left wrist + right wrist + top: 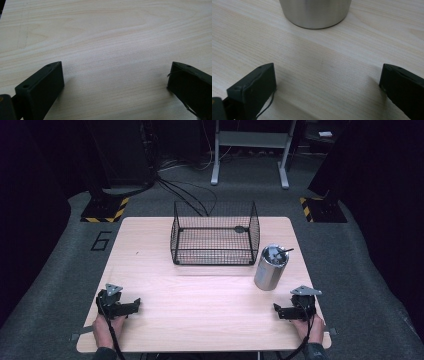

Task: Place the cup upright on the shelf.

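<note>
The desk [200, 320] carries a black wire basket [215, 234] at its far middle and, nearer the right gripper [278, 310], an upright steel canister [270, 267] with utensils standing in it. Both grippers rest low on the near edge of the wood, the left gripper [135, 306] well apart from everything, its jaws wide apart over bare grain in the left gripper view. The right jaws are equally spread and hold nothing; in the right gripper view the steel canister [315, 12] stands straight ahead of the gap between them, near but not touching.

The main risk, as I judge it, is tipping. The canister is tall for its base, so a jaw that catches it high on one side, or closes off-centre, could topple it and spill the utensils across the desk (a smooth metal wall also invites slipping under a light squeeze). A lift into the basket could snag on the wire rim.

The canister's long axis runs vertically, open mouth up. A dark utensil handle [286, 250] leans out of the mouth, pointing up and away to the right of the right jaws.
</note>
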